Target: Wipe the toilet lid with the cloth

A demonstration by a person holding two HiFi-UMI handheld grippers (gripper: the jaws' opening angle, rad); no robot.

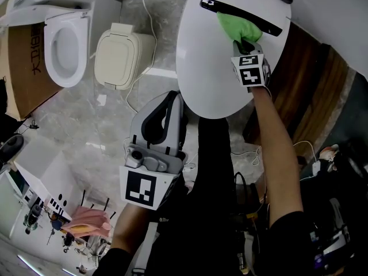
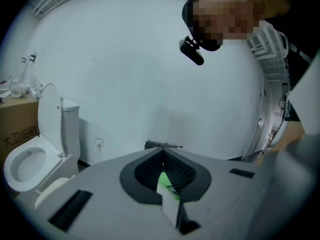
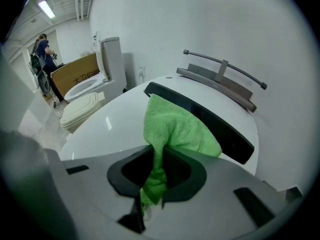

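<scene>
Cloth (image 1: pixel 238 27), green, clamped in jaws of right gripper (image 1: pixel 246 42) and pressed onto white toilet lid (image 1: pixel 207 68) at its back end, touching black hinge strip (image 1: pixel 247 13). Loose fold spread ahead of jaws, tail hanging between them. Left gripper (image 1: pixel 167 105) idle near body, well apart from lid, jaws closed together on nothing. Wiping step apparently in hand, with broad front part of lid bare of cloth. Next move likely: drawing cloth toward front rim under steady downward pressure, grip kept tight against slipping.
</scene>
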